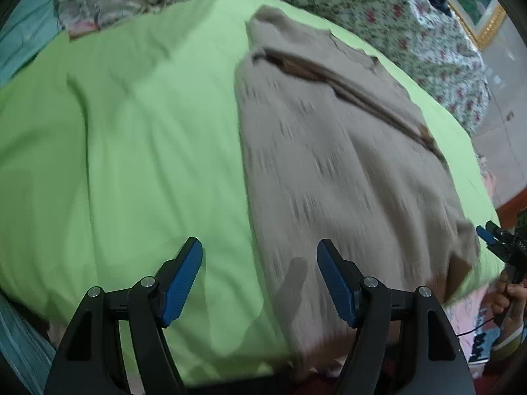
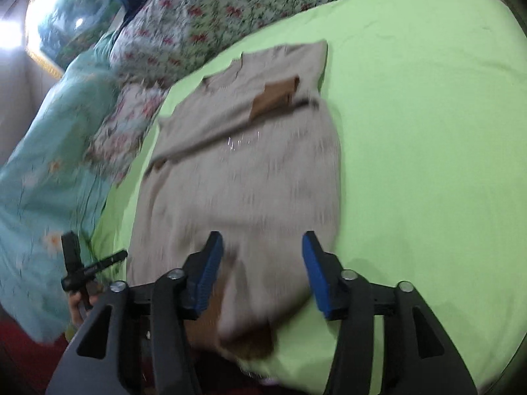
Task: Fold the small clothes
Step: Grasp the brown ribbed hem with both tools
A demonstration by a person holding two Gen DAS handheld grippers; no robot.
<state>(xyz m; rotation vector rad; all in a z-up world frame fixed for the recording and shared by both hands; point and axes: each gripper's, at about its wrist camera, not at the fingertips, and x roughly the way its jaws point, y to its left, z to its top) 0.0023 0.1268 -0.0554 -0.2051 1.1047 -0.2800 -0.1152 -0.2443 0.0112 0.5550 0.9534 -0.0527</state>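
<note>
A beige garment (image 1: pixel 329 164) lies partly folded on the bed's green sheet (image 1: pixel 131 131); left hand-held gripper (image 1: pixel 260 273) and right hand-held gripper (image 2: pixel 263 263) hover wide, empty. Likely next: grasp the hem.

The green sheet (image 1: pixel 131 151) lies bare and unobstructed on one side of the beige garment (image 1: pixel 329 164), giving open access along that edge. On the garment's other side only a narrow green strip separates it from the floral bedding (image 2: pixel 197 26) and the teal quilt (image 2: pixel 49 164), which crowd that approach. Floral bedding also borders the far end.
</note>
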